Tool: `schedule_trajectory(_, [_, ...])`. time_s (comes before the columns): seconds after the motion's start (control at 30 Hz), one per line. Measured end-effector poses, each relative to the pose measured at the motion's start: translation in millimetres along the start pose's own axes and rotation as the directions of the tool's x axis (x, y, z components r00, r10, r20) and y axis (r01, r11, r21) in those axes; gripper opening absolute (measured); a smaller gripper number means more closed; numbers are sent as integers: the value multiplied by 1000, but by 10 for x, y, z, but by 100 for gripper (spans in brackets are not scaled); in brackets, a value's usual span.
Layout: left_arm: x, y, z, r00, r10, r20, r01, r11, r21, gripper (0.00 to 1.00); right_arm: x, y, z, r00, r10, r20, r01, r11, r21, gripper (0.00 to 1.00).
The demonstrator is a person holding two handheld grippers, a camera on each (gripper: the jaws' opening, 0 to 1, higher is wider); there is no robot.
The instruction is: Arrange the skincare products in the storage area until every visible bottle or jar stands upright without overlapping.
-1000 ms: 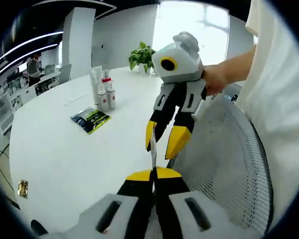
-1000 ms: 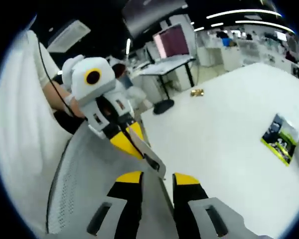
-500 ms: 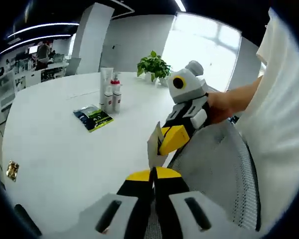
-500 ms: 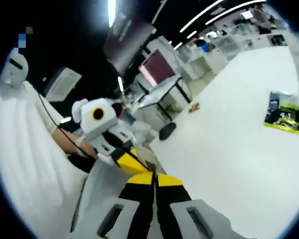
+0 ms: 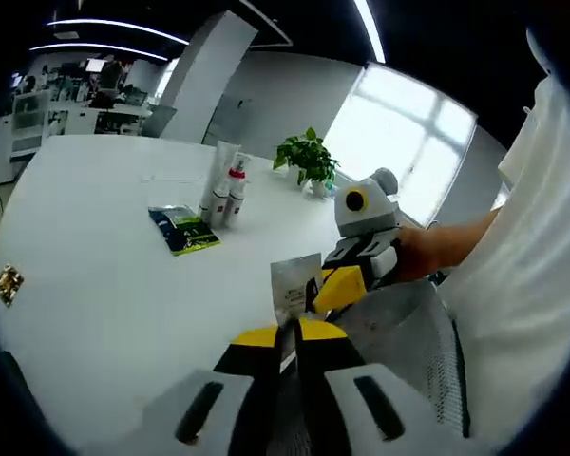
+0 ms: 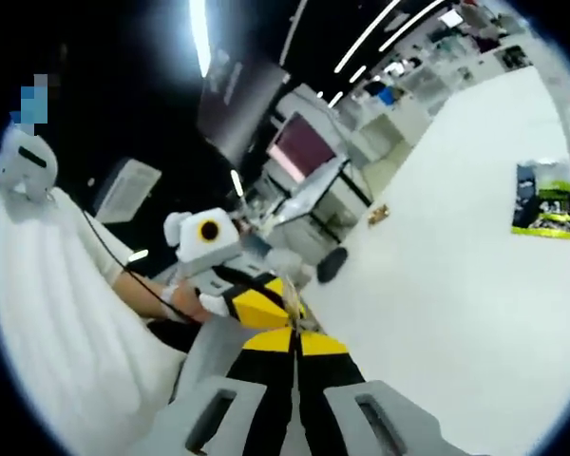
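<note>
A small silver sachet point(image 5: 294, 283) stands up from between the yellow tips of my left gripper point(image 5: 291, 334), which is shut on its lower edge. My right gripper point(image 5: 331, 285) comes in from the right, held by a hand, and pinches the sachet's right side. In the right gripper view my right gripper point(image 6: 293, 340) has its jaws pressed together, with my left gripper point(image 6: 264, 306) just beyond them; the sachet is edge-on there and hard to make out. Skincare bottles point(image 5: 224, 193) stand upright in a tight group far back on the white table point(image 5: 95, 285).
A black-and-green packet point(image 5: 184, 230) point(image 6: 547, 207) lies flat in front of the bottles. A small gold item point(image 5: 7, 282) point(image 6: 377, 214) sits near the table edge. A potted plant point(image 5: 310, 158) stands at the back. A grey mesh chair back point(image 5: 413, 332) is below the grippers.
My right gripper went from open to shut on the sachet. Both grippers have lifted and tilted, and the sachet now faces the left gripper view flat-on instead of edge-on.
</note>
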State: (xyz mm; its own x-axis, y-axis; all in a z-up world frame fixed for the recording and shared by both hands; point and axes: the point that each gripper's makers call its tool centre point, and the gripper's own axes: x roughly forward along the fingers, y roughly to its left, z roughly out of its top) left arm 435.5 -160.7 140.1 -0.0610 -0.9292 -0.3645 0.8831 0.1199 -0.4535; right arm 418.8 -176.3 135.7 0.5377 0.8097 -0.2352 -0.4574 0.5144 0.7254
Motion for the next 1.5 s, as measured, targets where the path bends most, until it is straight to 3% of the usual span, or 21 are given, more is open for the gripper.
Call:
schedule_trajectory(0.13, [-31,48,58,999,2,39,0,999,-45,2,-10,0,-66,1000,-4,-25,4,1000,-5,0])
schedule_trajectory(0.23, [-13,63,-27,1000,-8,2,8,996,-91,0,-7,6,-100,999,-5,-33,4,1000,-5,0])
schedule_trajectory(0.4, [-23,67,3,1000,-10,17,11,994,-110,0,-5,-5,-102,999,-11,-30,12,999,38,0])
schedule_trajectory(0.57, [-26,89,-22,1000,-11,4,11,989,-145,0,16,-32,-114,997,-52,-48,52,999,-11,1])
schedule_trajectory(0.7, [-28,147,-14,1000,-7,15,10,974,-225,0,-18,-78,-86,995,-92,-37,91,995,-33,9])
schedule_trajectory(0.9, [-53,281,42,998,-9,58,31,913,-408,0,-206,-170,-65,975,-220,-42,208,960,-186,21])
schedule_trajectory(0.93, [-51,297,48,998,-11,61,36,904,-426,0,-218,-145,-57,976,-214,-35,202,957,-210,21])
schedule_trajectory(1.03, [-46,356,62,998,-16,62,42,891,-452,0,-318,-178,-61,963,-269,-33,246,919,-309,19])
schedule_trajectory(1.2, [-2,421,91,998,-28,47,48,877,-477,0,-432,-269,-118,930,-365,-49,328,882,-339,43])
schedule_trajectory(1.27, [11,438,130,998,-37,42,53,878,-476,0,-503,-342,-132,906,-421,-44,373,843,-386,45])
schedule_trajectory(1.37, [19,508,195,998,-45,37,57,875,-480,0,-595,-486,-212,853,-519,-57,428,758,-493,47])
schedule_trajectory(1.4, [18,541,229,998,-42,39,55,875,-481,0,-616,-535,-241,829,-557,-53,446,714,-539,46])
schedule_trajectory(1.43, [17,571,256,998,-38,41,53,874,-483,0,-613,-557,-263,821,-569,-48,448,693,-565,46])
schedule_trajectory(1.47, [19,586,282,999,-34,43,50,873,-484,0,-608,-579,-285,801,-597,-41,446,640,-625,45])
schedule_trajectory(1.5, [18,615,310,999,-29,45,47,871,-488,0,-597,-588,-300,791,-610,-43,432,608,-666,43])
